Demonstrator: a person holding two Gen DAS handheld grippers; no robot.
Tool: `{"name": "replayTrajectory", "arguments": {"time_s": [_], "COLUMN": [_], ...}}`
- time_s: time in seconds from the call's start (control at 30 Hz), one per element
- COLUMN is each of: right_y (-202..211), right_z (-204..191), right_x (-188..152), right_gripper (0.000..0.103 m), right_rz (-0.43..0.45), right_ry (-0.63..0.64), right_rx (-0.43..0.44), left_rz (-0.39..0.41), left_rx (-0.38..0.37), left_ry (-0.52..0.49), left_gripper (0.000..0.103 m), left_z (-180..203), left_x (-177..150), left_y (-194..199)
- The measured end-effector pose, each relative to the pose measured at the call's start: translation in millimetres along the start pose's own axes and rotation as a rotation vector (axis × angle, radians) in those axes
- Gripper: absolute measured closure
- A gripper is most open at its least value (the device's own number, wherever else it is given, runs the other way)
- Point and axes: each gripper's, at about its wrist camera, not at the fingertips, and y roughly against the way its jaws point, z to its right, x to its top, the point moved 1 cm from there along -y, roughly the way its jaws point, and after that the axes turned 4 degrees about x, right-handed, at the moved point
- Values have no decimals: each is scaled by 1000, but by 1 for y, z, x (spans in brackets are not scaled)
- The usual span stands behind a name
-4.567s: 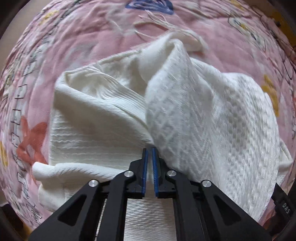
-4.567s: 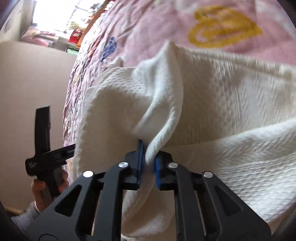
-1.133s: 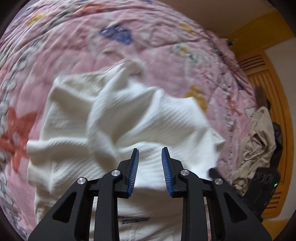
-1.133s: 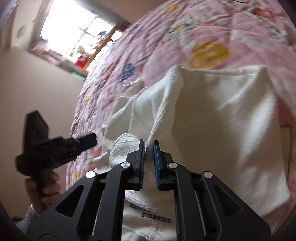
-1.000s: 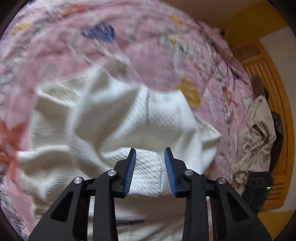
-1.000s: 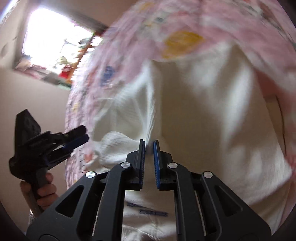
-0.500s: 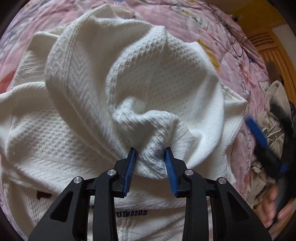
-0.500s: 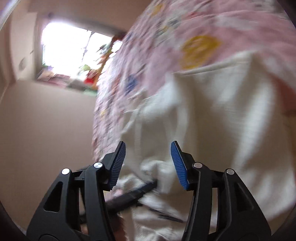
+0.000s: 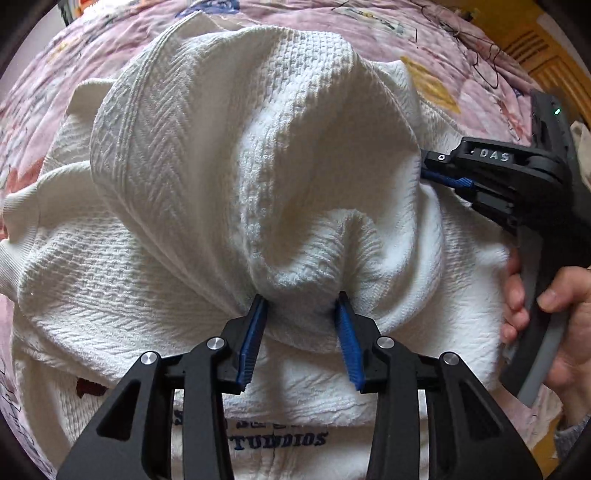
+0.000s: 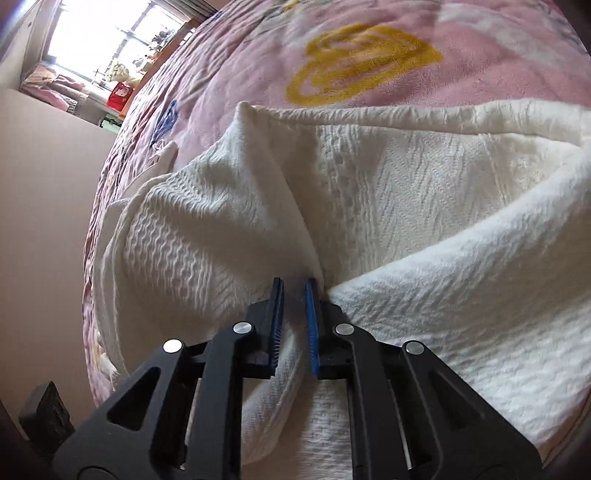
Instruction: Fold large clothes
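A white textured knit sweater [image 9: 229,158] with blue lettering lies bunched on a pink bedspread [image 9: 110,40]. My left gripper [image 9: 301,301] is open, its blue pads on either side of a raised fold of the sweater. My right gripper [image 10: 294,286] is shut on a fold of the sweater [image 10: 424,206]. It also shows in the left wrist view [image 9: 443,177] at the sweater's right edge, held by a hand.
The pink bedspread [image 10: 258,55] with yellow and blue prints stretches beyond the sweater. A window [image 10: 103,33] with toys on its sill is at the far end. A beige wall [image 10: 40,221] runs along the left. Yellow slatted woodwork [image 9: 543,59] is at the right.
My left gripper let go of the sweater, opened, and dropped low over a new fold. My right gripper opened, moved in close to the sweater's edge, and shut on a fold there.
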Motion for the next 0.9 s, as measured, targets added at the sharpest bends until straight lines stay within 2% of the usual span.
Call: {"name": "replayTrajectory", "arguments": {"time_s": [0.03, 0.13, 0.2, 0.23, 0.27, 0.3, 0.33, 0.37, 0.4, 0.47, 0.53, 0.6, 0.63, 0.7, 0.8, 0.9], "right_y": [6, 43, 79, 101, 119, 142, 155, 176, 194, 230, 266, 290, 299, 308, 310, 308], "right_z": [-2, -11, -10, -11, -14, -16, -19, -19, -17, -9, -3, 0, 3, 18, 47, 76], "right_x": [-3, -21, -40, -53, -63, -77, -86, -100, -112, -136, -162, -185, -197, -219, -254, -292], "right_gripper": [89, 87, 75, 62, 51, 48, 44, 42, 40, 29, 23, 22, 22, 22, 22, 22], "right_rz": [1, 8, 14, 21, 30, 43, 46, 49, 54, 95, 177, 226, 234, 184, 97, 36], "right_ry": [-3, -43, -27, -1, 29, 68, 88, 113, 122, 112, 130, 171, 182, 164, 61, -22], "right_rx": [0, 21, 28, 26, 19, 15, 14, 3, -17, -53, -138, -193, -218, -241, -241, -228], "left_rz": [21, 64, 70, 75, 86, 104, 113, 127, 156, 193, 206, 224, 248, 260, 173, 64], "left_rx": [25, 85, 127, 148, 162, 164, 166, 181, 208, 239, 261, 261, 238, 225, 237, 281], "left_ry": [-17, -52, -66, -55, -36, -9, 7, 28, 57, 109, 162, 187, 174, 162, 152, 145], "left_gripper": [66, 63, 46, 36, 36, 35, 28, 15, 12, 9, 9, 8, 8, 8, 8, 8], "left_z": [5, 14, 14, 11, 10, 8, 8, 7, 3, -3, -10, -17, -23, -36, -67, -123], "left_x": [-3, -9, -12, -14, -17, -24, -28, -34, -41, -56, -72, -86, -99, -118, -146, -186], "left_y": [0, 14, 34, 46, 61, 85, 102, 124, 148, 187, 219, 242, 255, 267, 257, 227]}}
